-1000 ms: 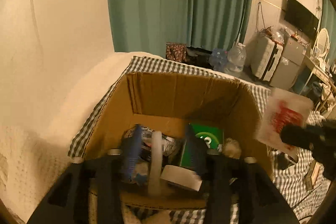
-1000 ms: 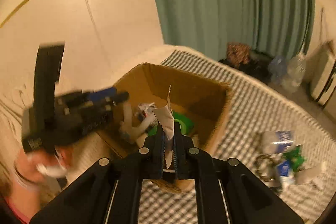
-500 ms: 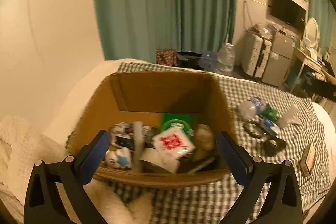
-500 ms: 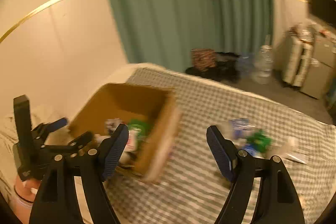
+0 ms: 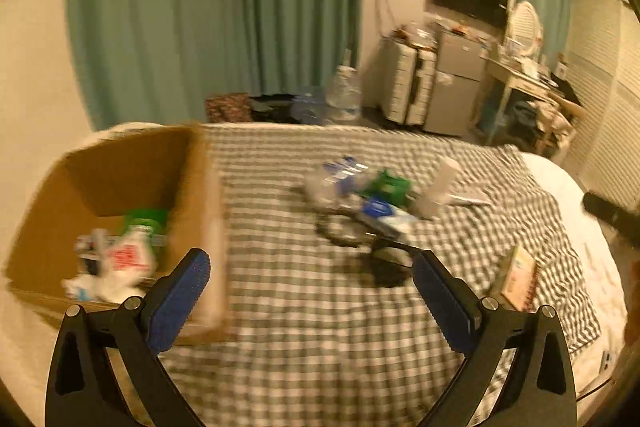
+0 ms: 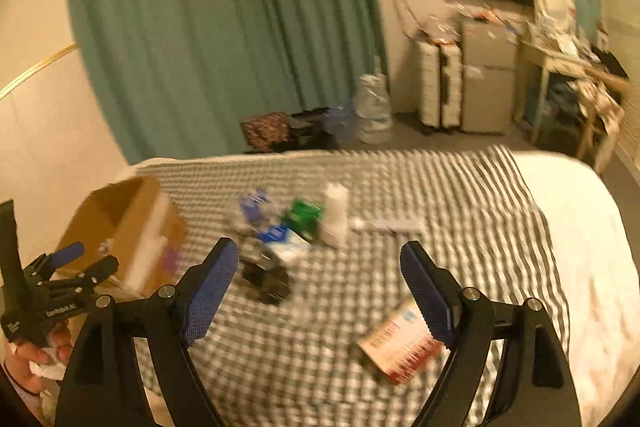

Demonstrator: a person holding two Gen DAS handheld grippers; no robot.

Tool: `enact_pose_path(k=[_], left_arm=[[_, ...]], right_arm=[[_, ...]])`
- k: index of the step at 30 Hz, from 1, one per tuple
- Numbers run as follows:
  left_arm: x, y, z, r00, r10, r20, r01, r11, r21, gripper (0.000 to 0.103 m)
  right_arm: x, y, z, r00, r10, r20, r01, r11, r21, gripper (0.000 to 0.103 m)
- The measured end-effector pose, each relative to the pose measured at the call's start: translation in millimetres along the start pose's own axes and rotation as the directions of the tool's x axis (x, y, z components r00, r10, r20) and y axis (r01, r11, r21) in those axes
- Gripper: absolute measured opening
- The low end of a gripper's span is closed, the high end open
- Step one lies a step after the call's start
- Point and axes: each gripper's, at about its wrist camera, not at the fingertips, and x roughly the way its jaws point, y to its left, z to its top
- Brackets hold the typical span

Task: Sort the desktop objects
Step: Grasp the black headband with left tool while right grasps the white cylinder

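Note:
A cardboard box [image 5: 196, 187] stands at the left on the checked cloth, with a white and red packet [image 5: 128, 259] and a green item inside; it also shows in the right wrist view [image 6: 136, 223]. My left gripper [image 5: 308, 291] is open and empty, right of the box. My right gripper [image 6: 320, 291] is open and empty above the cloth. A pile of small objects [image 5: 368, 199] lies mid-cloth: a blue and white packet, a green packet, a white bottle [image 6: 336, 215], black clips [image 6: 268, 279]. A red and white box [image 6: 400, 343] lies near my right gripper.
The checked cloth [image 5: 320, 327] covers a bed with white bedding at the right [image 6: 580, 227]. Green curtains, water bottles [image 6: 372, 111] on the floor, a suitcase, a small fridge and a cluttered desk stand behind. My left gripper also shows at the far left of the right wrist view [image 6: 60, 279].
Both grippers opened and swung right, away from the box toward the pile. The white and red packet left my right gripper and now lies in the box.

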Motion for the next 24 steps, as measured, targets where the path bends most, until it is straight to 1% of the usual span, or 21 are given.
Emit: enact_pose_path(k=[2,5,9,11,13,17,19,22,24], left_arm=[[17,-19,-5,0.999,-0.038,-0.012,0.039,0.999,0.005,0.103],[43,-43,-11,0.997,-0.074,-0.024,0.075,0.997,0.025,0.103],[77,-63,-19,0.995,-0.097,-0.022,0.099,0.99,0.098,0.103],[93,-68,-22,0.992,-0.119,-0.047,0.124,0.984,0.125,0.103],[105,-72,-24,0.989,-0.134,-0.067,0.142,0.982,0.125,0.103],[131,-71,-26,0.984,-0.156,-0.087,0.163,0.982,0.089,0.103],[143,-71,-28,0.984,-0.155,-0.092,0.163,0.983,0.079,0.103],[154,-72,-35,0.989,-0.132,-0.07,0.139,0.985,0.104,0.103],[160,-75,-38,0.99,-0.122,-0.071,0.131,0.981,0.143,0.103]], right_arm=[[6,-21,-14,1.0,-0.016,-0.024,0.017,1.0,0.026,0.084],[18,-44,-32,0.998,-0.033,-0.047,0.035,0.998,0.045,0.084],[30,-58,-40,0.998,-0.031,-0.062,0.034,0.999,0.036,0.084],[41,-62,-41,0.997,-0.03,-0.075,0.032,0.999,0.032,0.084],[53,-67,-37,0.995,-0.015,-0.094,0.019,0.999,0.041,0.084],[80,-64,-32,0.994,0.004,-0.113,0.002,0.999,0.045,0.084],[94,-59,-28,0.993,0.012,-0.119,-0.007,0.999,0.037,0.084],[115,-49,-19,0.992,0.025,-0.121,-0.022,0.999,0.023,0.084],[129,-42,-15,0.993,0.032,-0.117,-0.031,0.999,0.015,0.084]])
